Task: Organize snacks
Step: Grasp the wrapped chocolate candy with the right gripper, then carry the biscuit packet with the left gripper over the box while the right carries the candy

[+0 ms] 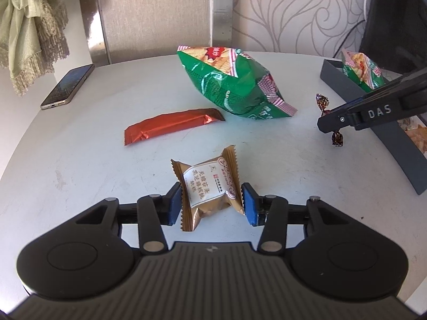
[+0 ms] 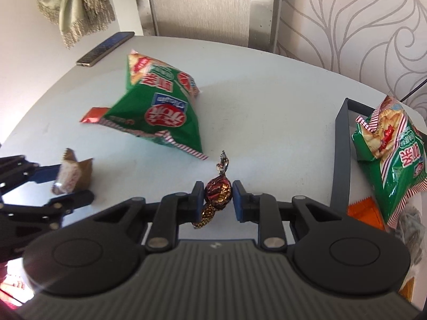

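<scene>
A pale round bench [image 1: 80, 165] is set against a wall of swirl-patterned paper, with a fringed green cloth [image 1: 29, 26] hung at the back left and a phone [image 1: 68, 86] laid near the far left edge. Two green crisp bags are counted: one large bag [image 1: 234, 85] lies on the bench centre, and a second bag [image 2: 389, 157] rests in the dark tray [image 2: 339, 144] at the right. One red foil bar [image 1: 173, 125] lies just left of the large bag. One brown cake packet [image 1: 208, 189], white-labelled with serrated ends, is clamped between the blue pads of the left tongs [image 1: 209, 202], tilted and apparently lifted off the bench. One dark red-and-gold twisted candy [image 2: 217, 190] is pinched by the right tongs [image 2: 218, 200], its twisted ends sticking out above and below the pads.
</scene>
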Available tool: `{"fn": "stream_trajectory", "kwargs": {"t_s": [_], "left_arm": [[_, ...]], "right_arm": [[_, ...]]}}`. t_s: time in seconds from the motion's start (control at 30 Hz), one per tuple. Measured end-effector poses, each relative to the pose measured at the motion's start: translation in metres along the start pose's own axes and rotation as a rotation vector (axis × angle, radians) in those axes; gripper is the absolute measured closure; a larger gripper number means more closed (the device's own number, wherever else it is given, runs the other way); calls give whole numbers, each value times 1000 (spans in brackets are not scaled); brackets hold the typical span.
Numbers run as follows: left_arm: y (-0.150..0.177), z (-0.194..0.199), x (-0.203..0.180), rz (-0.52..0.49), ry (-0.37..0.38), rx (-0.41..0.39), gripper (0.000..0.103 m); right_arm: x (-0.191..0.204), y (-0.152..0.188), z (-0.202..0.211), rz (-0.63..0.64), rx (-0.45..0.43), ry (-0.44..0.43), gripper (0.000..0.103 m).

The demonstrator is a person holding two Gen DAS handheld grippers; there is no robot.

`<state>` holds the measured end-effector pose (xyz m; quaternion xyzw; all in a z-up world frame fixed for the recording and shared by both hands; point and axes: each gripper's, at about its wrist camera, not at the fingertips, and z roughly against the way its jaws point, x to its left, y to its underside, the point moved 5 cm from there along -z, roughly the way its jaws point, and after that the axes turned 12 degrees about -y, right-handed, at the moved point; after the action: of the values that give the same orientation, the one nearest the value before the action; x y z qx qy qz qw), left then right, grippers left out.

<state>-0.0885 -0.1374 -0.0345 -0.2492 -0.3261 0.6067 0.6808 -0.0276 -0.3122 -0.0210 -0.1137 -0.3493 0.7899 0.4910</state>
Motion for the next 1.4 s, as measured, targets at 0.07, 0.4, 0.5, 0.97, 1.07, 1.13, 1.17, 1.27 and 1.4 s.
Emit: {"fn": "stream_trajectory", "kwargs": {"t_s": [0.07,0.4,0.5,0.97,1.07,1.13,1.17,1.27,1.4], "left_arm": [[0,1,-2,-8,16,-3,53],[-5,15,-11,-66,75,-50,57],[-6,19,-14,-82,90,-65,58],[-17,37,-43,-167,151,-116,58],[-23,42,-53,-185,167,-134,58],[-28,45,-63,-201,178,-150,58],[-31,47,-68,-209,183,-157,58],[-39,52,-82,-230,199,-184,58],[-49,55,-102,-249,223,-207,58]], "right_arm": [[10,4,8,6,-12,-11,77],[56,8,48,38,-86,-29,77],[62,9,61,36,-109,-21,77],[70,23,95,17,-145,38,77],[64,25,103,6,-154,54,77],[61,26,108,0,-162,62,77],[58,26,110,-1,-165,67,77],[50,26,118,-11,-178,84,77],[34,29,130,-32,-193,108,77]]}}
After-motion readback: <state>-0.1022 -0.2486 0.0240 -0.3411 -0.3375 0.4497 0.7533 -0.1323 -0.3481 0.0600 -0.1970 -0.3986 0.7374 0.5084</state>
